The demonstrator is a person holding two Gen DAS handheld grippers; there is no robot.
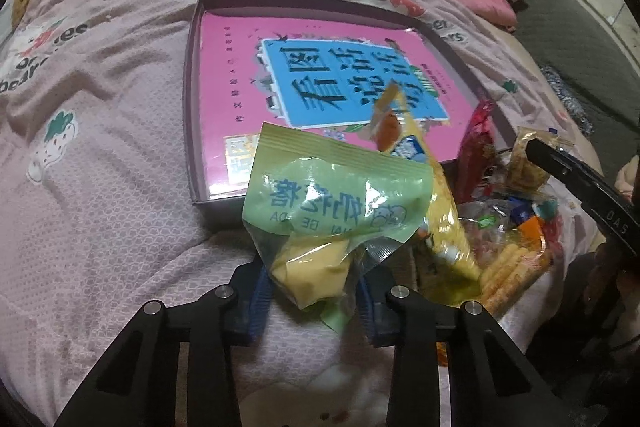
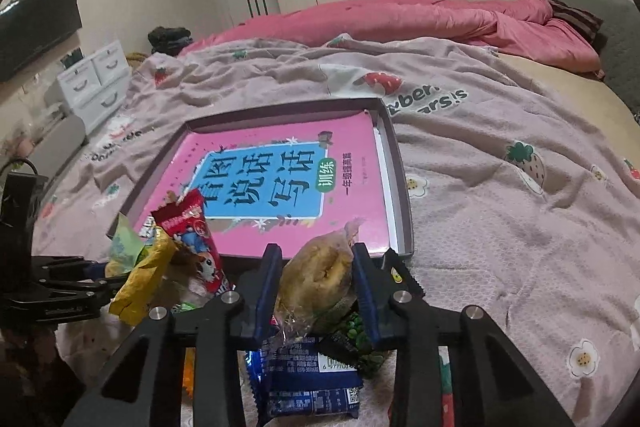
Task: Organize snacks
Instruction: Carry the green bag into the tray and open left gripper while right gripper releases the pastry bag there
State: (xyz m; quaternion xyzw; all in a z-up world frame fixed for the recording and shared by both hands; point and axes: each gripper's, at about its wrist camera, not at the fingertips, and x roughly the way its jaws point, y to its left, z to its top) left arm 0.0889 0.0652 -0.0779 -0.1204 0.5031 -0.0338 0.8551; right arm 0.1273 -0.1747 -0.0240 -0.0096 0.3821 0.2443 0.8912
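Basically a bed with a pinkish strawberry-print blanket fills both views, a pink quilt bunched along the upper edge. Centre frame sits a shallow box lid used as a tray, with a pink picture-book lying flat in it. The snack pile is at the tray's near edge, lower right in the left wrist view, lower left in the right.

Left tongs are clenched on the lower end of a green snack packet, the pack standing up over the tray's near rim. Right tongs are clenched on a clear-wrapped bun, just short of the tray.

Risks, as I judge them: both grips are on slippery film. The green packet is pinched low, so it could flop or slide out on the lift. The bun is soft, so too much squeeze would crush it. A blue wrapper and a green pea pack lie right under the bun and could snag and come along. A yellow packet and a red packet lean against the green one and may topple. The soft blanket could let the tray tip if it is nudged.
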